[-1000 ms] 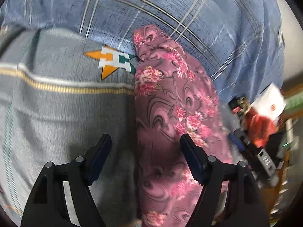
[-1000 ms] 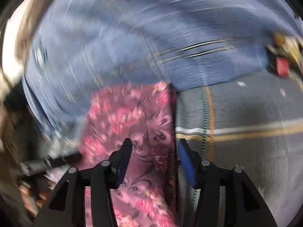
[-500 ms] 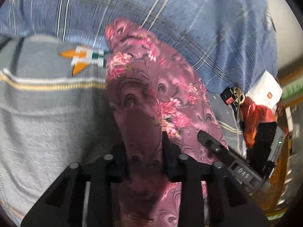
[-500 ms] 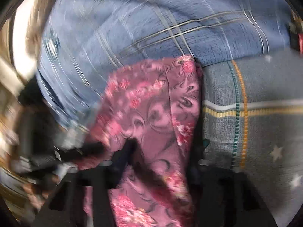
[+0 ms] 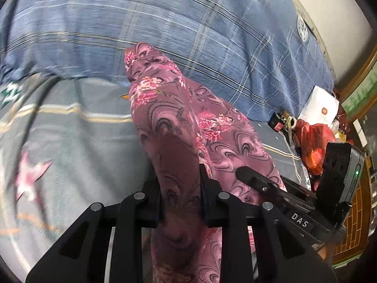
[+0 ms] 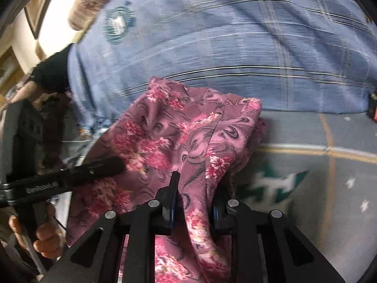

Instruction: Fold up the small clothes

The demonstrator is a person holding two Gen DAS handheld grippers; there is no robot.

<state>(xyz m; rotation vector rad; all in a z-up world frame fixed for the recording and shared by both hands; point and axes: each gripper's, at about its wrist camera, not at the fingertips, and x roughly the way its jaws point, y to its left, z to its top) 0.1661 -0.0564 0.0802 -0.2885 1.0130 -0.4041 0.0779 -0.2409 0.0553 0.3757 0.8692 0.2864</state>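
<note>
Both the left claw (image 5: 180,188) and the right claw (image 6: 193,202) are clenched on the near edge of a pink floral garment (image 5: 165,108) lying across a grey bedsheet (image 5: 70,141), best carried forward level with even tension so the fold lands square.

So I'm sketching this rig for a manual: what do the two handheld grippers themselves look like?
Both are matte black plastic. The left gripper and right gripper each have angular linkage arms with round silver pivot pins. The right one's jaws carry blue pads. Seen from the left wrist camera, the right gripper's body bears white "DAS" lettering and a small green light. A bare hand grips a handle.
</note>
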